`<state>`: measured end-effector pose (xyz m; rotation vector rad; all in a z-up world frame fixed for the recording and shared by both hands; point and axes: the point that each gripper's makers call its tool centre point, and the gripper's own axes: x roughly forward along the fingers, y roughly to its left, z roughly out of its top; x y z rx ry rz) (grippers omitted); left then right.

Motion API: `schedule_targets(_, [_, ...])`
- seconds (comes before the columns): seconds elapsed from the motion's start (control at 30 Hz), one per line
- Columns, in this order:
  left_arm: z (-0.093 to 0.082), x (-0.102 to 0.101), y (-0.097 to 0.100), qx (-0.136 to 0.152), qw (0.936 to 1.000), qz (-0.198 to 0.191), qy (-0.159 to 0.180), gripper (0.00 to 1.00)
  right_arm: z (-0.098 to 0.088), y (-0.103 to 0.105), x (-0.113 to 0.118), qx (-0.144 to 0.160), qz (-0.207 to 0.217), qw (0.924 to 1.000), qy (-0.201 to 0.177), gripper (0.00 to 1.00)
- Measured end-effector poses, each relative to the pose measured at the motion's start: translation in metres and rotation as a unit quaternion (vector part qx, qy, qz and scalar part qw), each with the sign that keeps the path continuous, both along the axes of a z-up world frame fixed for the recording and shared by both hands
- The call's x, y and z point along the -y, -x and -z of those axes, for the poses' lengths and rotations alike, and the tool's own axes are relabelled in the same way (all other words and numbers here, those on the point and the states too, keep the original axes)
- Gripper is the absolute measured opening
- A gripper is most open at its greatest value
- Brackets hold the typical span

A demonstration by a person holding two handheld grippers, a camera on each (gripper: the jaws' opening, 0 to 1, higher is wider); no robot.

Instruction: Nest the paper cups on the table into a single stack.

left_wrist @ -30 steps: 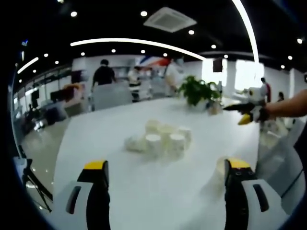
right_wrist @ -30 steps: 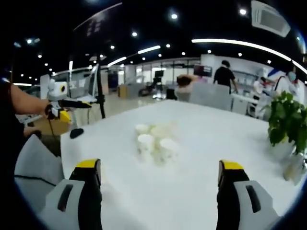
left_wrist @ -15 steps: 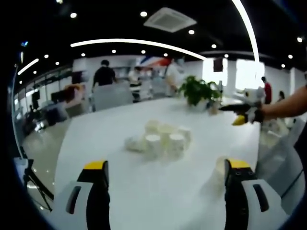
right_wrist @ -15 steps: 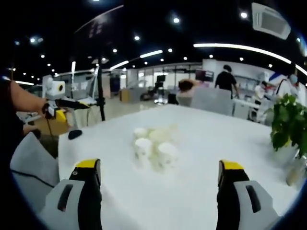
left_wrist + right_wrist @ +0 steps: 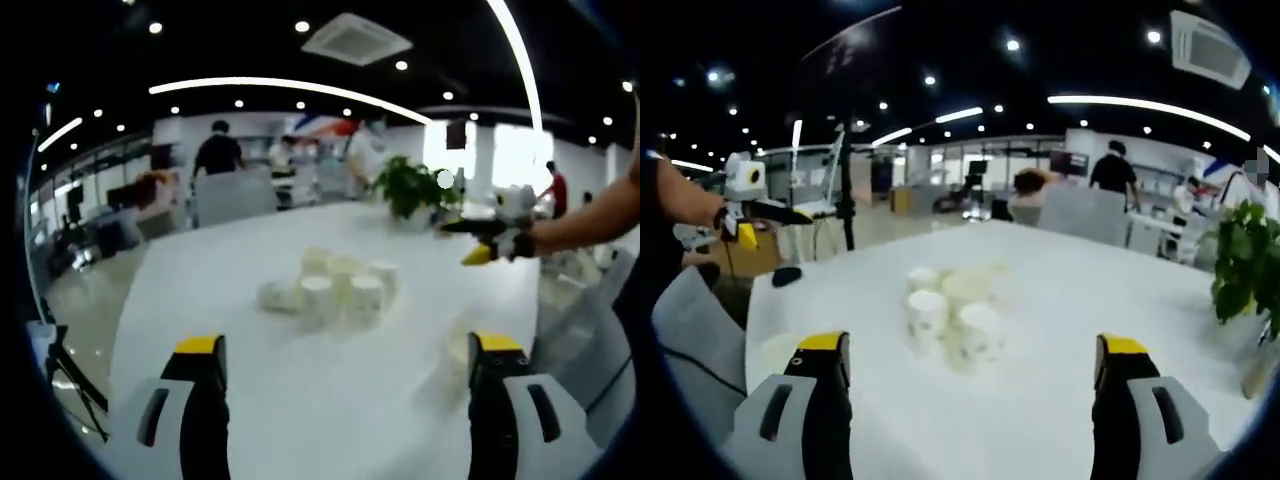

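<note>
Ahead of my left gripper, jaws spread wide, bare tabletop runs up to the cluster of paper cups. The same holds for my right gripper: white surface leads to the cups. The cups stand touching, leaving little gap between them. A potted plant stands beyond them, well apart.

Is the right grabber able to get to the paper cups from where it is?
Probably yes. The right gripper is open, the paper cups sit ahead of it, and only bare white table lies between.
</note>
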<state>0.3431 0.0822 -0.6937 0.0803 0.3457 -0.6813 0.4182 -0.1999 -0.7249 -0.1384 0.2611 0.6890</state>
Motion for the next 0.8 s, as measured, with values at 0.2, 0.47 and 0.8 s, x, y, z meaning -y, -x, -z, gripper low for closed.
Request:
schedule_targets(0.2, [0.000,-0.004,-0.001,0.000,1.0000,-0.003,-0.001,0.98,0.005,-0.010,-0.002,-0.004,0.002,0.9999,-0.010,1.00])
schedule_targets(0.47, [-0.001,-0.007,-0.005,0.001,0.9999,-0.010,0.001,0.98,0.018,-0.022,-0.008,-0.004,-0.012,0.9999,-0.004,1.00])
schedule_targets(0.8, [0.001,-0.009,-0.007,0.006,0.9999,-0.008,0.007,0.98,0.029,-0.040,-0.011,-0.012,-0.009,0.9998,-0.014,0.96])
